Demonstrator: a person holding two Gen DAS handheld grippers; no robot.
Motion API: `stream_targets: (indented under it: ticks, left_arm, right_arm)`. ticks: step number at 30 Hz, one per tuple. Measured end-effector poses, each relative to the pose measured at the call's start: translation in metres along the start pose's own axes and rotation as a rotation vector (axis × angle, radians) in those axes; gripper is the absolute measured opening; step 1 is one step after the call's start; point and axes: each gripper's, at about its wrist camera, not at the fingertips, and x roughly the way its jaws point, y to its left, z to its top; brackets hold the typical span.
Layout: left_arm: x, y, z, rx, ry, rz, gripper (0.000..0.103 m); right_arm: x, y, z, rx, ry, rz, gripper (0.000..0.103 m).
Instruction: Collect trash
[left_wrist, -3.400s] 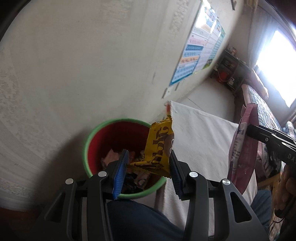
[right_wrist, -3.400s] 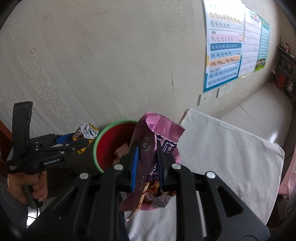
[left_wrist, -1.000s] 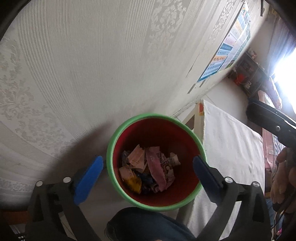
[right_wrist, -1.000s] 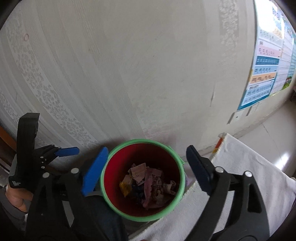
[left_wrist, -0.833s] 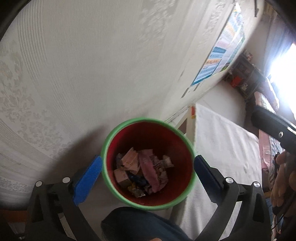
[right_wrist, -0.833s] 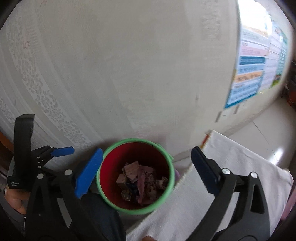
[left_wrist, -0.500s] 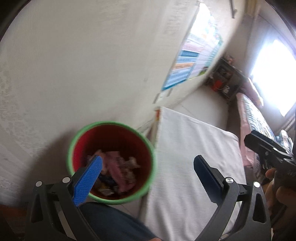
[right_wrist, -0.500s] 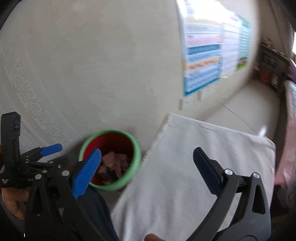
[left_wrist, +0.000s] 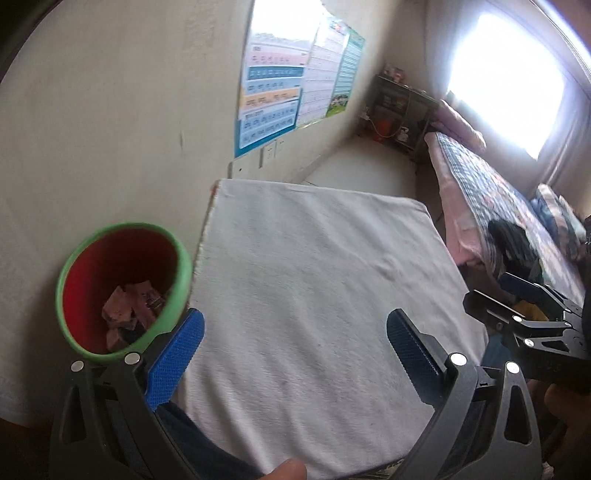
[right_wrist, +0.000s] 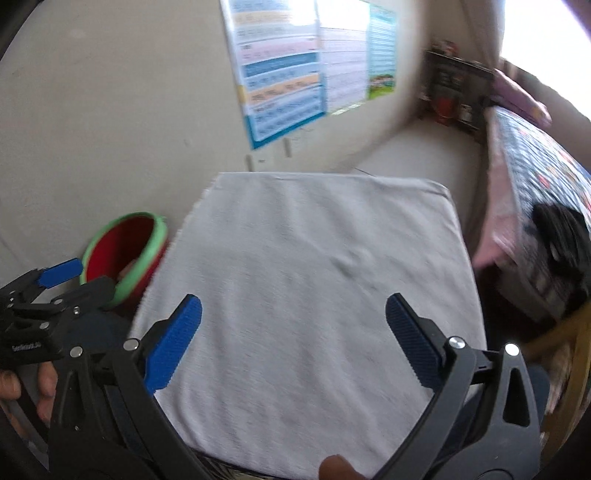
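A red bin with a green rim (left_wrist: 177, 273) stands on the floor at the left of a table covered by a white cloth (left_wrist: 314, 295). Several crumpled wrappers (left_wrist: 129, 302) lie inside it. My left gripper (left_wrist: 295, 339) is open and empty over the cloth's near edge, its left finger beside the bin. My right gripper (right_wrist: 293, 328) is open and empty above the cloth. The bin also shows in the right wrist view (right_wrist: 155, 236), left of the cloth. The left gripper's blue-tipped fingers (right_wrist: 59, 271) show at far left there.
A beige wall with colourful posters (left_wrist: 280, 88) runs behind the table. A bed with a patterned quilt (left_wrist: 491, 192) stands at the right, a dark shelf (left_wrist: 399, 107) beyond it. A bright window (left_wrist: 509, 74) is at the back right.
Both grippers held wrappers earlier, then opened over the bin and dropped them in. Since then both have swung right, from over the bin to over the white cloth.
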Motion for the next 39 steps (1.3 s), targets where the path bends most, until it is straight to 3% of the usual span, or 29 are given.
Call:
stream_targets:
  ticks: [11, 17, 29, 39]
  left_arm:
    - [0.018, -0.047, -0.051, 0.102, -0.039, -0.019, 0.095]
    - [0.022, -0.043, -0.062, 0.09, -0.048, -0.011, 0.095]
    - [0.015, -0.041, -0.064, 0.082, -0.094, -0.009, 0.095]
    - [0.013, -0.036, -0.061, 0.065, -0.109, -0.005, 0.095]
  right_arm:
    - [0.005, -0.038, -0.06, 0.102, 0.0, -0.087, 0.098]
    - [0.0, -0.037, -0.074, 0.097, -0.023, -0.143, 0.098]
    - [-0.008, -0.022, -0.077, 0.028, -0.059, -0.154, 0.098]
    - [-0.02, -0.027, -0.074, 0.058, -0.109, -0.161, 0.098]
